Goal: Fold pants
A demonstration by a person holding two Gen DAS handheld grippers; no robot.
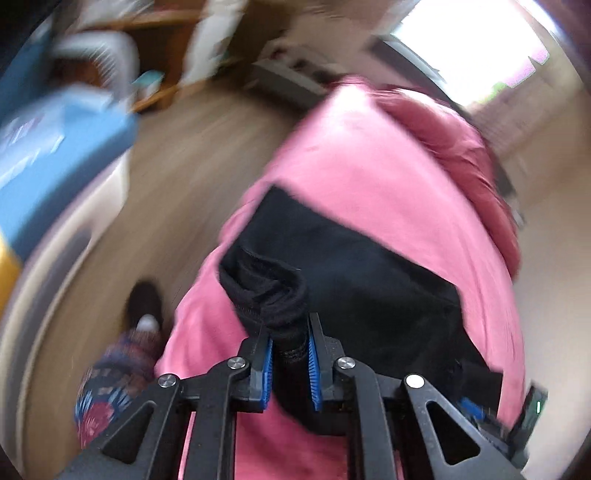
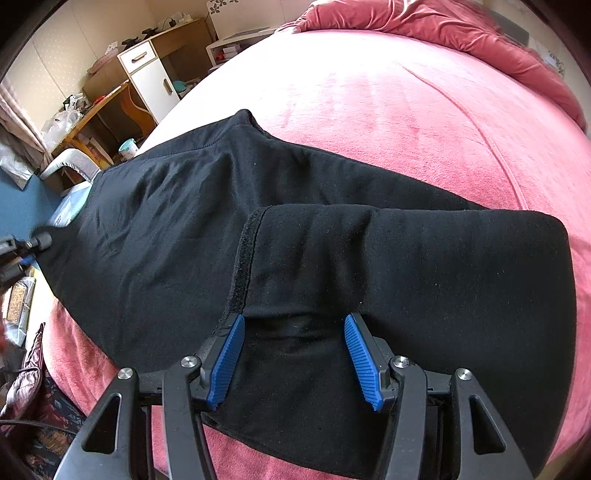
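The black pants [image 2: 332, 258] lie spread across a bed with a pink cover [image 2: 424, 122], one end folded back over the rest so that a seamed hem edge runs down the middle of the right wrist view; the near edge of the cloth is cut off behind the gripper frame, and the far left end hangs past the side of the bed. The right gripper [image 2: 293, 360] sits low over the folded layer with its blue fingers [image 2: 225, 363] spread wide apart; dark cloth lies between them, but the pads do not press on it from either side. At the far left edge of that view the left gripper [image 2: 35, 243] meets the end of the pants, mostly cut off by the frame. In its own view the left gripper [image 1: 290, 363] has its fingers [image 1: 264, 369] drawn close together, pinching a bunched black fold of the pants [image 1: 269, 291] that rises between the pads. That picture is heavily smeared, so the room beyond is hard to read: a blue shape [image 1: 55, 158] at left, wooden floor [image 1: 192, 147], a bright window [image 1: 469, 48], and what may be a person's patterned trouser leg and dark shoe [image 1: 144, 302] beside the bed. A crumpled pink quilt [image 2: 443, 26] lies at the head of the bed, and a wooden desk with a white cabinet [image 2: 147, 77] stands beyond.
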